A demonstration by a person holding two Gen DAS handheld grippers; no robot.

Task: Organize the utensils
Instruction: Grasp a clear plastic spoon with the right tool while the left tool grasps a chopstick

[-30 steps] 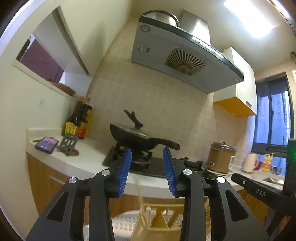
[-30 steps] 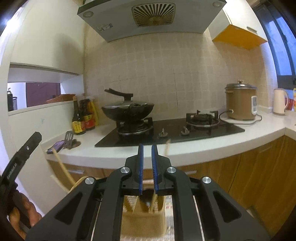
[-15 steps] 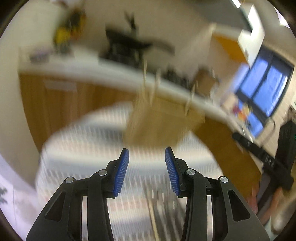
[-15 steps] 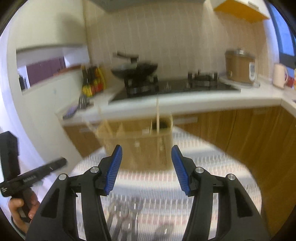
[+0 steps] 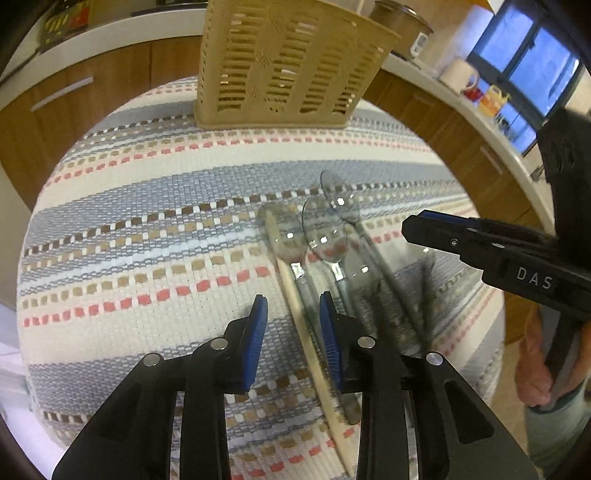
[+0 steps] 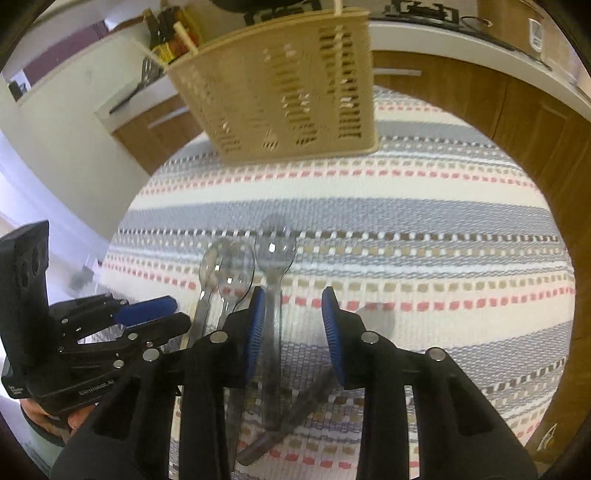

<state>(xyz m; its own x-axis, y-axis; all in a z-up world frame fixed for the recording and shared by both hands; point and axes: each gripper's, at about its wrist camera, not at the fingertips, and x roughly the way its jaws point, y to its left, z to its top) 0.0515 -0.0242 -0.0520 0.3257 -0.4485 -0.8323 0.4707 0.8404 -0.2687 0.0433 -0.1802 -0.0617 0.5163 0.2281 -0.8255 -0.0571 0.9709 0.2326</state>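
A beige slotted utensil basket (image 5: 295, 62) (image 6: 284, 92) stands at the far side of a striped woven mat (image 5: 147, 221) (image 6: 424, 229). Clear plastic spoons (image 5: 325, 236) (image 6: 229, 266), a clear spork (image 6: 275, 243) and a wooden chopstick (image 5: 306, 314) lie in a bunch on the mat, with darker, blurred handles (image 5: 406, 306) (image 6: 288, 417) beside them. My left gripper (image 5: 291, 306) hovers over the chopstick, jaws closing, pads clear of it. My right gripper (image 6: 293, 299) straddles the spork's handle, jaws closing, not pressing. Chopsticks (image 6: 184, 35) stand in the basket.
Wooden cabinets (image 5: 92, 96) (image 6: 498, 103) and a white counter ring the mat's far side. A rice cooker (image 5: 402, 22), cups and a window (image 5: 535, 70) are at the right. Each gripper shows in the other's view, held by a person's hand (image 5: 535, 376).
Both grippers have tipped down from the stove and hood to the mat and come close over the utensils. The right jaws opened from shut, then narrowed; the left narrowed a little.
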